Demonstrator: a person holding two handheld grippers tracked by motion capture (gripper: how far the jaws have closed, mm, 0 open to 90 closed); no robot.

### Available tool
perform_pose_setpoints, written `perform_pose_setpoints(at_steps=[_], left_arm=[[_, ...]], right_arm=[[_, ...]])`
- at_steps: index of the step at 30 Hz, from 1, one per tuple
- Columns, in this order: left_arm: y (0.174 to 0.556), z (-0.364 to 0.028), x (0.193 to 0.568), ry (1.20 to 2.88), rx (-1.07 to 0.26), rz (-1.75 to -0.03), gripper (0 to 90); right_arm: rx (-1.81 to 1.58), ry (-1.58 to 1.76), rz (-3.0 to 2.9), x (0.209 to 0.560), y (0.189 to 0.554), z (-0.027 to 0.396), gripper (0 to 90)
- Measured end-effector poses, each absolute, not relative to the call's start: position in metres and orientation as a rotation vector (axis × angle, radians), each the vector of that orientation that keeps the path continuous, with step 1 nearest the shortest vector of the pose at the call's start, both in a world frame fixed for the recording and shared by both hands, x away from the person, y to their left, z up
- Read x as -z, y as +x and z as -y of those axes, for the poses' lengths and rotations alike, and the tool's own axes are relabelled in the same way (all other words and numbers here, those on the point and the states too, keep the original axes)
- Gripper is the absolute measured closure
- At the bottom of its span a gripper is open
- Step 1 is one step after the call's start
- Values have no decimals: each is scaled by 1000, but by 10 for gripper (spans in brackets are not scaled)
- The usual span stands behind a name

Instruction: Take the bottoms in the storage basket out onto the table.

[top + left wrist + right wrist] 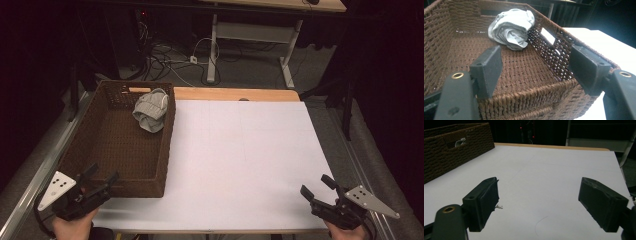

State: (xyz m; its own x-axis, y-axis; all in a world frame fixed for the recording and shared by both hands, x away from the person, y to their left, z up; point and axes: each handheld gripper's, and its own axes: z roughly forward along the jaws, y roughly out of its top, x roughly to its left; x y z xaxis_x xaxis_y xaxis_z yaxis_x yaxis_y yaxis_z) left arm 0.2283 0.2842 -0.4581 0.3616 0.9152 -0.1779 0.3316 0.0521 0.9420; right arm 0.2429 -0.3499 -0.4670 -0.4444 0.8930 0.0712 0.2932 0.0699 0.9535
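1. White sheet [240,160] covers the tabletop from the basket's right wall out to the far wooden edge [235,93], and I see it bare and flat.
2. I read the brown wicker basket [95,150] at the sheet's left side; a crumpled grey cloth [151,111] lies in its far right corner, draped against the right wall.
3. My left gripper [99,181] hangs at the basket's near rim, jaws parted with nothing between them; from the left gripper view [534,66] they seem to straddle the near right corner, though I can't tell if they touch.
4. My right gripper [318,187] sits well right of the basket, jaws wide, holding nothing.
5. Beyond the basket, cables [170,55] and white desk legs [214,45] occupy the floor.
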Motion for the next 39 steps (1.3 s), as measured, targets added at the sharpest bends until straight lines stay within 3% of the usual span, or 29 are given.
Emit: perform_pose_setpoints(at_steps=[26, 39], left_arm=[[235, -266, 429, 1507, -644, -1108, 266], [256, -249, 408, 1559, -624, -1038, 272]], right_arm=[[-1372, 1166, -1810, 467, 242, 348, 173], [-1383, 1154, -1827, 468, 242, 348, 175]])
